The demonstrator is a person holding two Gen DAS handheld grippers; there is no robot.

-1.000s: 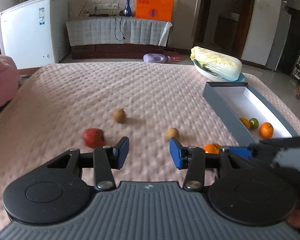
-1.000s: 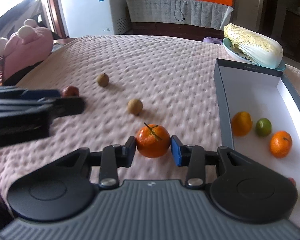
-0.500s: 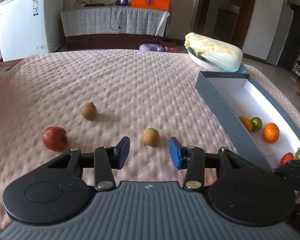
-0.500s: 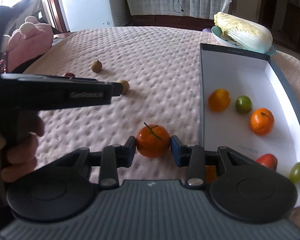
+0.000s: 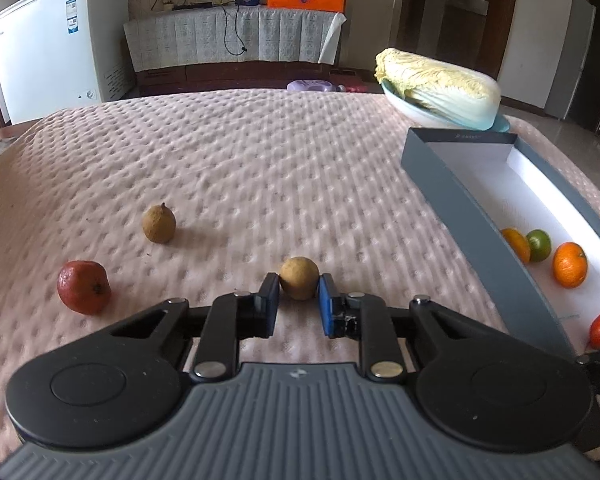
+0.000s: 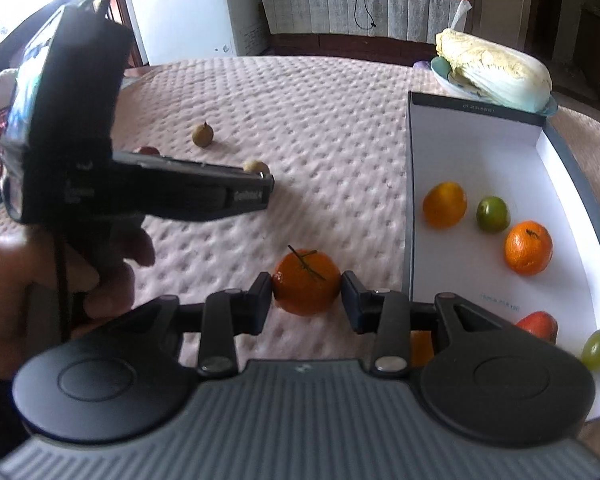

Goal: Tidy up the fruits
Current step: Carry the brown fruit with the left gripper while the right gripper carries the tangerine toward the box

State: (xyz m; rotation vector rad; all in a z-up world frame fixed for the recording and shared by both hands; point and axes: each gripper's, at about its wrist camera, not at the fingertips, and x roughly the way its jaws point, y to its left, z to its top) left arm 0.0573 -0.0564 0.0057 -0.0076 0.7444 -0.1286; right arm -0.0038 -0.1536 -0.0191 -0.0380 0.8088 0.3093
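Note:
My left gripper (image 5: 299, 294) has its blue pads closed against a round tan fruit (image 5: 299, 283) resting on the pink bedspread. A second tan fruit (image 5: 159, 224) and a red fruit (image 5: 84, 287) lie to its left. My right gripper (image 6: 307, 290) is shut on an orange with a stem (image 6: 306, 282), held just left of the grey box (image 6: 410, 200). Inside the box lie an orange (image 6: 528, 253), a yellow-orange fruit (image 6: 445, 204), a green fruit (image 6: 493, 214), a red fruit (image 6: 538, 325) and a green grape (image 6: 599, 349).
A napa cabbage (image 5: 438, 88) on a plate sits beyond the box's far end. The left gripper's body and my hand (image 6: 100, 200) fill the left of the right wrist view. A white freezer (image 5: 52, 72) and a cloth-covered bench stand behind the bed.
My left gripper moved forward and closed on the round tan fruit. My right gripper carried the orange right and forward, nearer the box.

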